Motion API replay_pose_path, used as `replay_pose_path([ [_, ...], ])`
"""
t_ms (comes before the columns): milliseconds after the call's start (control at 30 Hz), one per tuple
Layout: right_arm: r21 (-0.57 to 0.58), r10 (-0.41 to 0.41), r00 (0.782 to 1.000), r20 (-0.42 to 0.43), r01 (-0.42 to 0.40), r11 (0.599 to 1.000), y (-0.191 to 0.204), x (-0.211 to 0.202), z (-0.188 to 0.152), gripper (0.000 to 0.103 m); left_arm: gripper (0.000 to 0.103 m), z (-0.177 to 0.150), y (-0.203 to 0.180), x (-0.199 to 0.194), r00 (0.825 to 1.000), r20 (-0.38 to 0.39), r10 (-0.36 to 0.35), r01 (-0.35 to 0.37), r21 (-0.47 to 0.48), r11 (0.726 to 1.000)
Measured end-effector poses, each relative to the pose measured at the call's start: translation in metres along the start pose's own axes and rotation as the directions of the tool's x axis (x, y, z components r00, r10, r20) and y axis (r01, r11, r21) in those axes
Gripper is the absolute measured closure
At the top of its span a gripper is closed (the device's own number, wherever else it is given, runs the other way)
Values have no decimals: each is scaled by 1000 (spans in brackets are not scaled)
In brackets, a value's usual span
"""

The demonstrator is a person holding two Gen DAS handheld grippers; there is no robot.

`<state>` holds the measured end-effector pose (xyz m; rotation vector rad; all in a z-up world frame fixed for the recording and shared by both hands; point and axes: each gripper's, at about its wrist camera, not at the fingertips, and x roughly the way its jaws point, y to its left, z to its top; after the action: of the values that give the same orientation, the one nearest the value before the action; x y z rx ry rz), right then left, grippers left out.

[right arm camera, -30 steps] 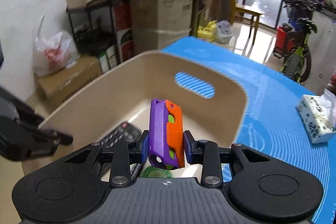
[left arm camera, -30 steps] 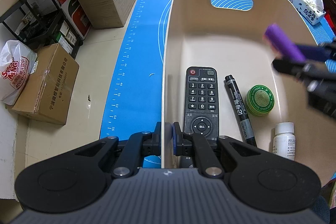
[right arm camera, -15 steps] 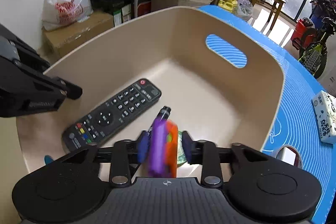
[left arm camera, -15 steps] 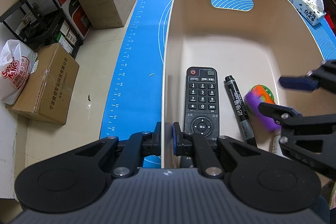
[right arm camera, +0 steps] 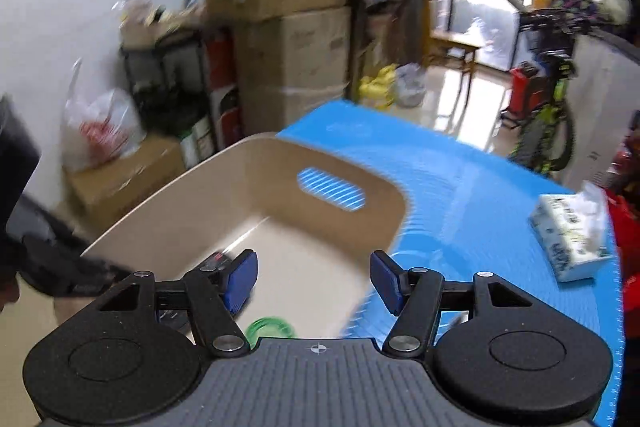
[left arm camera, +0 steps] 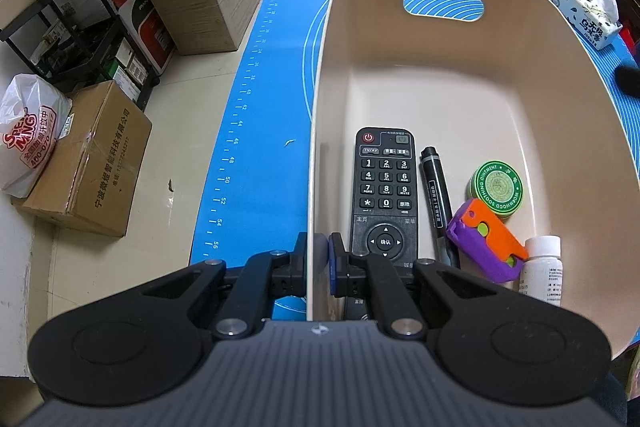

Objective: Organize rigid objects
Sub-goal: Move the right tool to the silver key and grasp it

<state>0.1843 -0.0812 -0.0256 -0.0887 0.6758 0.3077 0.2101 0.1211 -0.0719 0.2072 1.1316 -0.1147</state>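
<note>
Purple-orange toy (left arm camera: pixel 486 241) no longer clamped as it was a second ago; dropped half a second ago, now lying in beige bin (left arm camera: pixel 440 87), between black marker (left arm camera: pixel 436 195) and white bottle (left arm camera: pixel 542 269), overlapping near edge of green tin (left arm camera: pixel 496 185); right gripper (right arm camera: pixel 314 277) gone from shut to spread wide with nothing between the pads; lifted up out of bin, view now motion-blurred; gone from left wrist view.

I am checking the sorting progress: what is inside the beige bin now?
Inside the beige bin: remote control, black marker, green ointment tin, purple-orange toy, white bottle. The left gripper hides the near corner.
</note>
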Motion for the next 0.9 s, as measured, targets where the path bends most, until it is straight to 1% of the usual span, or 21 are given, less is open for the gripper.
replay_pose_path([
  [167, 71, -93, 993, 69, 88, 994, -37, -12, -5, 33, 93, 0, 0, 0, 1000, 0, 0, 0, 1, 1000],
  [233, 91, -129, 990, 58, 123, 988, -50, -10, -11, 33, 92, 0, 0, 0, 1000, 0, 0, 0, 0, 1000],
  [400, 112, -168, 986, -16, 169, 979, -68, 9, -37, 33, 92, 0, 0, 0, 1000, 1, 0, 0, 2, 1000],
  [633, 141, -160, 978, -134, 178, 974, -75, 39, -75, 33, 92, -2, 1, -1, 1000, 0, 4, -4, 4, 1000],
  [700, 145, -148, 977, -155, 170, 975, -69, 44, -84, 33, 92, -1, 0, -1, 1000, 0, 3, -3, 2, 1000],
  [900, 135, -129, 974, -188, 156, 979, -56, 62, -92, 34, 92, -2, 0, -1, 1000, 0, 6, -6, 6, 1000],
])
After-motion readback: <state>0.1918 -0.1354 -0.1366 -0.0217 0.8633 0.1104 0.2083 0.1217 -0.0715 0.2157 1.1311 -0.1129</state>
